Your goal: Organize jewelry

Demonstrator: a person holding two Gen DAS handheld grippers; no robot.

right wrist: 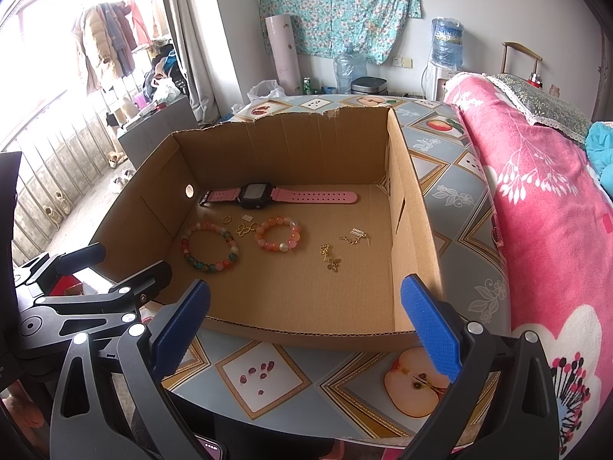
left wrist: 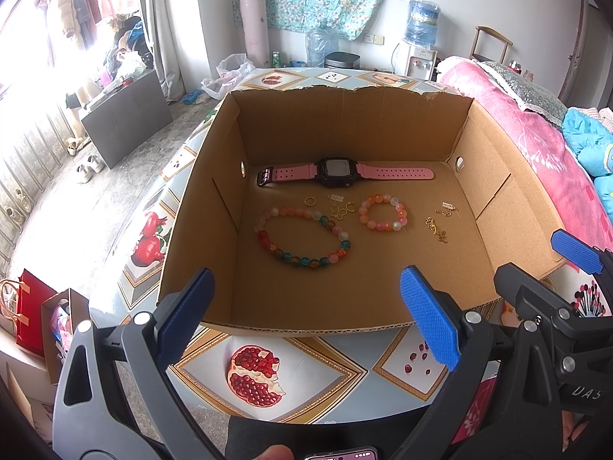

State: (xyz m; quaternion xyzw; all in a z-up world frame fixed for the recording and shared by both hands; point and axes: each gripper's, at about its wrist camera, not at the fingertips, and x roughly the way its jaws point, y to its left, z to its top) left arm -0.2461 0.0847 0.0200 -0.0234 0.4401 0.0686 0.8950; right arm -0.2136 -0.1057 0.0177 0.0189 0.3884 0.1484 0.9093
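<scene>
Here, from left to right across the floor of the cardboard box (left wrist: pixel 345 134): the large multicoloured bead bracelet (left wrist: pixel 302 235), the small gold charms (left wrist: pixel 337 207), the small pink-orange bead bracelet (left wrist: pixel 383 212) and the gold earrings with chain (left wrist: pixel 440 222), with the pink-strapped watch (left wrist: pixel 337 172) lying behind them by the far wall. Your left gripper (left wrist: pixel 306 314) and right gripper (right wrist: pixel 306 322) both hover at the near rim, fingers spread wide and holding nothing. The bracelets are probably light, limp and smooth-beaded; pinch across one strand. The charms look thin and slippery; the watch is stiffer, so take it at the case.
</scene>
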